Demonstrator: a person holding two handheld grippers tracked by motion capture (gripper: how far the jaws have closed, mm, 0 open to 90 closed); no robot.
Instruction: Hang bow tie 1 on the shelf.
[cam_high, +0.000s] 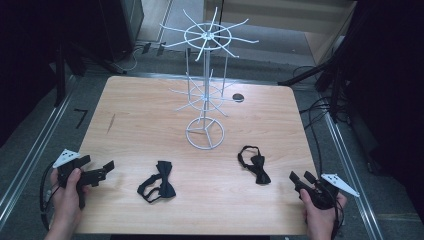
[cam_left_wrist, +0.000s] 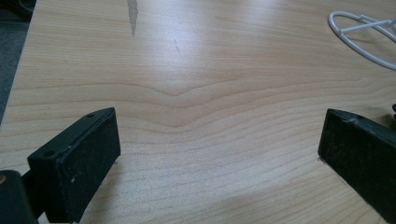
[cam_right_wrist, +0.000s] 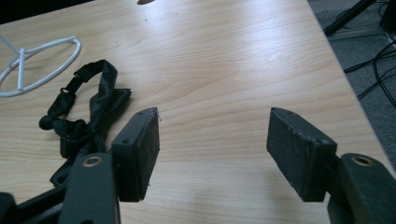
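Observation:
Two black bow ties lie on the wooden table: one near the front middle, the other to the front right, also seen at the left of the right gripper view. A white wire rack stands at the table's middle back; its ring base shows in both gripper views. My left gripper hovers at the front left corner, jaws wide apart with bare wood between them. My right gripper sits at the front right corner, open and empty, just right of the bow tie.
A small dark round hole marks the table right of the rack. Cables and dark stand legs lie on the floor beside the table's right edge. A dark scratch marks the wood at the left.

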